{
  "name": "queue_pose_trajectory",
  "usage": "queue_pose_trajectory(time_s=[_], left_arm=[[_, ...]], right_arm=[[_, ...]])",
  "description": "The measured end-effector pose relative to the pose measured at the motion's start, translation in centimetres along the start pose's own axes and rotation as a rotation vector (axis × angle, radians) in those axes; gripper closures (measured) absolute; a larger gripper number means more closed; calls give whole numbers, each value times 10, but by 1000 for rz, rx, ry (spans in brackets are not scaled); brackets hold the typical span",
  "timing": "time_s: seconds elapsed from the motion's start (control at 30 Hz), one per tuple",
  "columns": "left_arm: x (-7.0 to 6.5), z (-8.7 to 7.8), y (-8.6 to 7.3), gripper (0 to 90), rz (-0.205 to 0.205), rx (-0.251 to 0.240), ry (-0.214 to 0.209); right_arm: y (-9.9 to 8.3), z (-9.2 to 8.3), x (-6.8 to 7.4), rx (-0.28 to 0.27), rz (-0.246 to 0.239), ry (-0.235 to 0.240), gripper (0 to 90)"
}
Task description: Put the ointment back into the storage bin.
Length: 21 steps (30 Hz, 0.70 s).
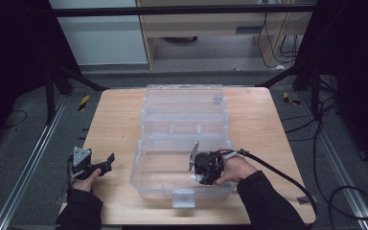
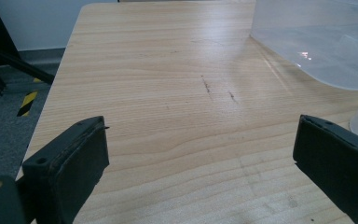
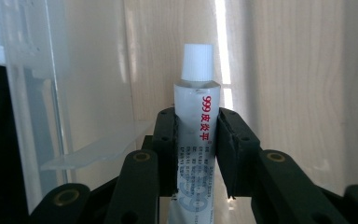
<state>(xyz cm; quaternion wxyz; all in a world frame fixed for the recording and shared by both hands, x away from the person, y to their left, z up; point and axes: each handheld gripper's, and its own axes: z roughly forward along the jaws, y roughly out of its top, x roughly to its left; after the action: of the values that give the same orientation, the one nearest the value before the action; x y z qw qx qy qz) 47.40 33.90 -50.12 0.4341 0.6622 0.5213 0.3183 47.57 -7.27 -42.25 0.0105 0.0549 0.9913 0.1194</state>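
While the left gripper (image 2: pixel 200 154) gapes empty, the right gripper (image 3: pixel 196 140) clamps a tube (image 3: pixel 196 116), its lower end hidden.

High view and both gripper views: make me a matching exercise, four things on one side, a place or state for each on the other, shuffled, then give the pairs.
Things:
1. left gripper
2. right gripper
3. ointment tube
4. clear plastic box

Places or states:
A. lid folded back, open on the table
B. clamped between two black jaws, white cap pointing away
C. jaws apart over bare wood beside the box
D. lowered inside the box, jaws closed on something

Pairs: 1-C, 2-D, 3-B, 4-A
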Motion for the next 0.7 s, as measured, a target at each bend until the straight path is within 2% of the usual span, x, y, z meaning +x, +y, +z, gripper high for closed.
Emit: queue_pose_trajectory(time_s=[0.33,0.7], left_arm=[[0,0,0,27,-4,-2,-1],[0,0,0,27,-3,-2,-1]], right_arm=[[0,13,-3,27,-15,23,699],[2,19,-4,62,-6,34,695]])
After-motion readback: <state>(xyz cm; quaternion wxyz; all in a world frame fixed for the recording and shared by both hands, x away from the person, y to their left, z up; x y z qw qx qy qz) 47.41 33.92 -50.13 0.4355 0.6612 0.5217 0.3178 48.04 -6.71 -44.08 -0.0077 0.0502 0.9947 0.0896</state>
